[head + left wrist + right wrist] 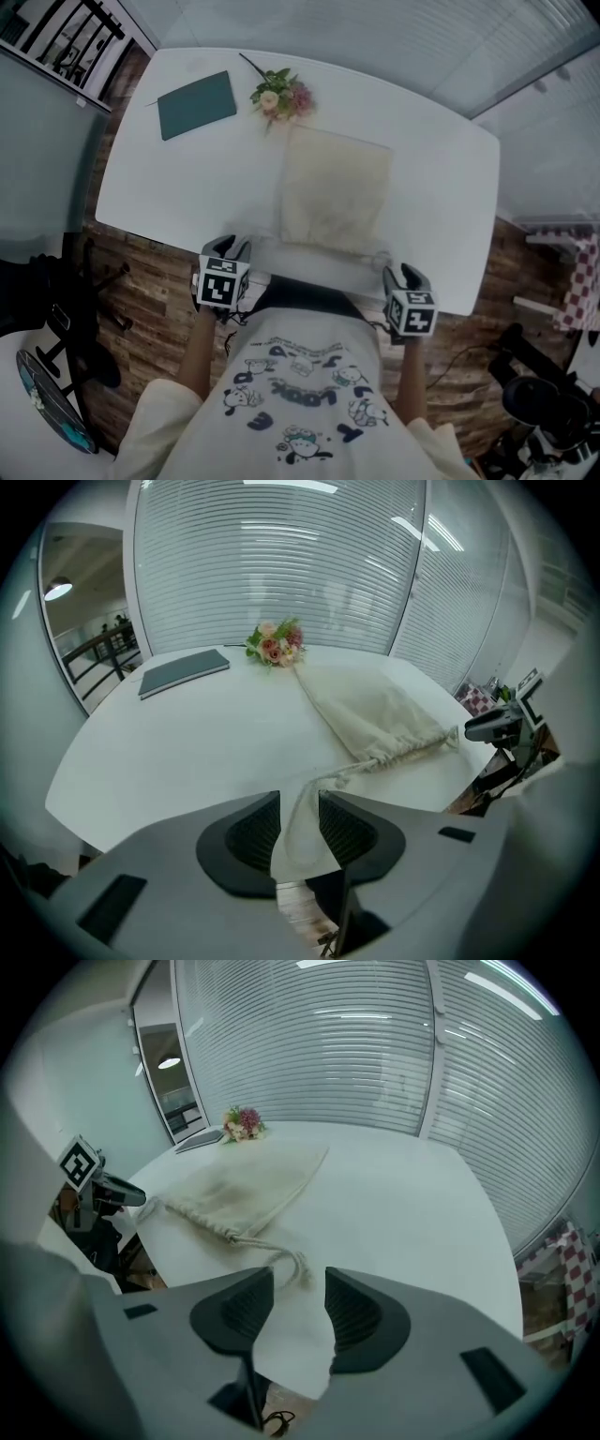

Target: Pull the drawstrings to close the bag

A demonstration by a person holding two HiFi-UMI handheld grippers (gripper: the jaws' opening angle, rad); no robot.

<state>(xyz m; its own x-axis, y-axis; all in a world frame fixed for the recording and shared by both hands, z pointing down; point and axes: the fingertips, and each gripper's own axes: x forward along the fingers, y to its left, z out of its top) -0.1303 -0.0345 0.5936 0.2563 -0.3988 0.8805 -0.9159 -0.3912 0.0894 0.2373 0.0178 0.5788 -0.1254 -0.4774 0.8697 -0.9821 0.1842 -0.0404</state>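
A cream cloth drawstring bag (335,186) lies flat on the white table (159,187), its gathered mouth at the near edge. My left gripper (231,247) sits at the table's edge to the left of the mouth, my right gripper (402,274) to the right of it. In the left gripper view the bag (375,714) trails a pale cord loop (319,789) into the gap of the left gripper (298,827), whose pads stand apart from it. In the right gripper view the bag (244,1190) ends in a cord loop (286,1262) just ahead of the open right gripper (298,1312).
A dark green notebook (197,103) and a small flower bouquet (281,94) lie at the table's far side. An office chair (66,328) stands on the wood floor to the left. The person's torso is close behind the near table edge.
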